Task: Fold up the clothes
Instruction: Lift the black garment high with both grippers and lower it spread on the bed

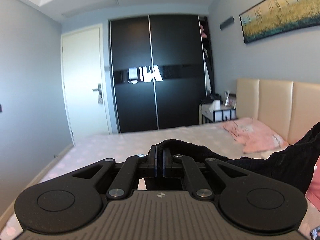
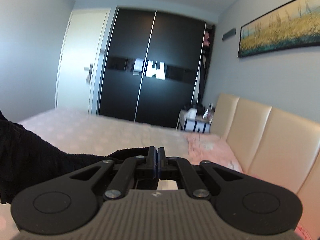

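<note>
A black ribbed garment (image 1: pixel 280 164) hangs lifted above the bed, stretched between both grippers. My left gripper (image 1: pixel 160 150) is shut on one edge of it, with a fold of black cloth bunched over its fingertips. From there the cloth runs off to the right edge of the left wrist view. My right gripper (image 2: pixel 156 150) is shut on the other edge, and the black garment (image 2: pixel 30 156) trails away to the left in the right wrist view. Both grippers point nearly level across the bed toward the wardrobe.
The bed (image 1: pixel 128 142) has a pale dotted cover, a pink pillow (image 1: pixel 254 134) and a beige padded headboard (image 1: pixel 280 104) on the right. Behind stand a black sliding wardrobe (image 1: pixel 156 76), a white door (image 1: pixel 84 80) and a cluttered bedside table (image 1: pixel 218 110). A framed picture (image 1: pixel 280 12) hangs above.
</note>
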Tool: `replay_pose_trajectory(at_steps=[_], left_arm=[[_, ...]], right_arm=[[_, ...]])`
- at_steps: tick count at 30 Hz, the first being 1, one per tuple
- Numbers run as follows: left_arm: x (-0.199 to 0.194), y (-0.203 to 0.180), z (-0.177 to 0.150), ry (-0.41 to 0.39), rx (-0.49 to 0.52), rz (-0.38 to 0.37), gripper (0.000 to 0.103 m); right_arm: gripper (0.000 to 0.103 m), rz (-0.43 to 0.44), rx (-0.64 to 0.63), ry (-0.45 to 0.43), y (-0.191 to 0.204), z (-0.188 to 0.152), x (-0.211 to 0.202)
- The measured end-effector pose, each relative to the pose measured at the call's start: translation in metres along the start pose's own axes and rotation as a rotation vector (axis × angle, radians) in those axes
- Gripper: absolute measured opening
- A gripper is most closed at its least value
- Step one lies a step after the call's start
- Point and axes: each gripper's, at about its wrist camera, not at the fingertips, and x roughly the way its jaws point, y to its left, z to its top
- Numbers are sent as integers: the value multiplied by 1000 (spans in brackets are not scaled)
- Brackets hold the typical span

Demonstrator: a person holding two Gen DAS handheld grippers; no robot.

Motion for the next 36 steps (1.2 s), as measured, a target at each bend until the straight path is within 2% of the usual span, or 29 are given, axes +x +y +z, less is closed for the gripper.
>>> replay_pose_trajectory(at_steps=[3,6,10,13,17,20,22,26,28,30,31,32,33,34,35,36], left_arm=[[-13,3,2,2,10,-10,3],[-18,4,-33,85,-4,-44,3],[-14,-2,-114,246,-2,-74,3],[-8,-12,-181,407,11,-102,3],[-9,-17,-264,623,51,-157,3],[-16,-22,-304,732,113,-187,3],[-23,-28,-316,782,149,-195,3],[-24,-35,-344,874,234,-202,3],[-27,-36,-355,914,258,-211,3],[-29,-37,-362,918,271,-209,7],[-30,-37,-365,916,276,-206,10],[-33,-37,-364,908,282,-200,19],[-37,-38,-363,900,288,-194,29],[-40,-38,-362,891,294,-188,34],[-44,-37,-359,872,300,-179,43],[-48,-38,-357,847,309,-180,45]], right_arm=[[2,18,-13,-26,3,12,-9],[2,60,-25,13,4,-8,-16],[2,137,-62,170,16,-72,-15],[2,168,-86,315,25,-133,-11],[2,203,-58,528,26,-213,-2],[2,216,-69,637,30,-257,0],[2,224,-87,685,34,-278,0],[2,258,-127,770,46,-302,-4],[3,282,-159,795,49,-308,-6],[4,290,-206,783,53,-310,-10],[10,292,-231,773,54,-311,-13],[13,295,-256,754,56,-310,-17],[20,299,-281,730,57,-310,-22],[25,297,-305,703,58,-308,-27],[25,293,-328,674,60,-307,-32],[25,299,-347,644,62,-305,-36]])
